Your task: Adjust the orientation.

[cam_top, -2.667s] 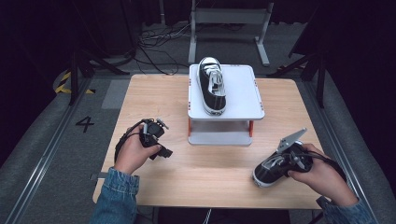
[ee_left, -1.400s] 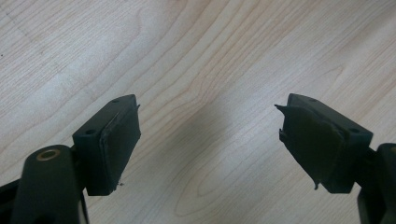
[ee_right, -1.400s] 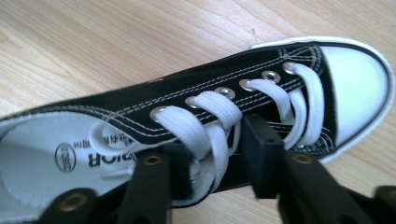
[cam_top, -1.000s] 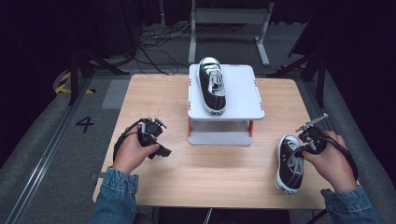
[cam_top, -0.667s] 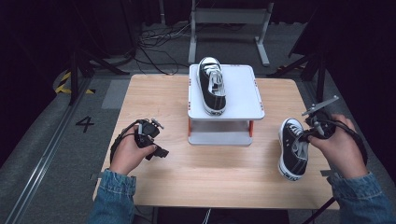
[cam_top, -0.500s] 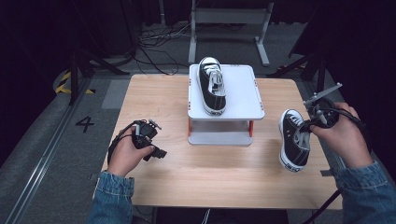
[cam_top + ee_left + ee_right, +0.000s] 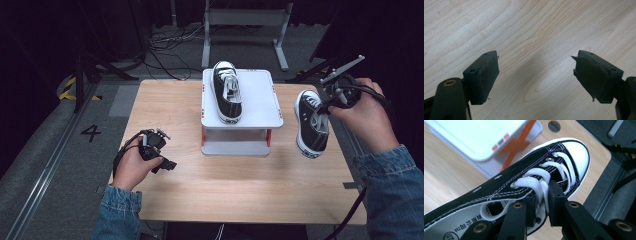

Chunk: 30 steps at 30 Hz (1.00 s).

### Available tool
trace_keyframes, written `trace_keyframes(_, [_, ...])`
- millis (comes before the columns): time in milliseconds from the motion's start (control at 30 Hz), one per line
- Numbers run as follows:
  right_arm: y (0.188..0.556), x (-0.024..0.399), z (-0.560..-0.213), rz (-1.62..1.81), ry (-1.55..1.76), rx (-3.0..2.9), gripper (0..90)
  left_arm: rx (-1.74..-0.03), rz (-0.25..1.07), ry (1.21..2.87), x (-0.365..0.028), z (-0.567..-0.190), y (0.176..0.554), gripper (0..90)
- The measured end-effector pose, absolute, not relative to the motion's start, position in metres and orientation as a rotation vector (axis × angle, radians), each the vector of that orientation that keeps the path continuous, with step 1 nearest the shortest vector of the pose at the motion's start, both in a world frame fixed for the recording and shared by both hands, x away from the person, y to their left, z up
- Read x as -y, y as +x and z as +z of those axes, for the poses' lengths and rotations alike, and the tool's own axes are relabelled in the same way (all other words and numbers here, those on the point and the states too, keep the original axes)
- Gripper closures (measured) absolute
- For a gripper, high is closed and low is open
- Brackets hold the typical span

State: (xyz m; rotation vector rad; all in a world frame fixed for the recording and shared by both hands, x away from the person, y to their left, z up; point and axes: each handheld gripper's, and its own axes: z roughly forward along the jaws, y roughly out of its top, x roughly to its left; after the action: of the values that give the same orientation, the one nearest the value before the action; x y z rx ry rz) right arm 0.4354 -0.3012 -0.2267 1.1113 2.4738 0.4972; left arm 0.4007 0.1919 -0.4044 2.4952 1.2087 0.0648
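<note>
1. While the right gripper (image 7: 324, 107) clamped the shoe (image 7: 311, 125) at its laced upper, the shoe hung clear of the table (image 7: 240, 185), toe up, heel down, just right of the stand (image 7: 242, 107).
2. R. gripper view: jaws pinched lace edge & tongue of the shoe (image 7: 524, 187); white toe cap pointed away; stand (image 7: 479, 137) w/ orange legs beyond.
3. 2nd shoe (image 7: 227, 92): lay on stand top, toe toward far side, apart from the held one.
4. Left gripper (image 7: 167, 165): lay low on table at front left, in the left hand (image 7: 132, 167); jaws wide apart, nothing btwn them.
5. L. gripper view: both pads (image 7: 486, 75) over bare wood grain.
</note>
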Motion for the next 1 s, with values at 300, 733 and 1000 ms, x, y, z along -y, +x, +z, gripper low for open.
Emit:
trace_keyframes(300, [0.467,0.263,-0.21,0.549,1.016,-2.45,79.1,-1.232,0.095,2.481,-0.2,-0.404,0.394,20.1])
trace_keyframes(733, [0.508,0.217,-0.212,0.57,0.936,-2.448,79.2,-1.224,0.079,2.476,-0.202,-0.405,0.391,20.0])
trace_keyframes(1000, [0.528,0.191,-0.215,0.547,0.864,-2.448,79.2,-1.22,0.072,2.46,-0.204,-0.404,0.393,20.0])
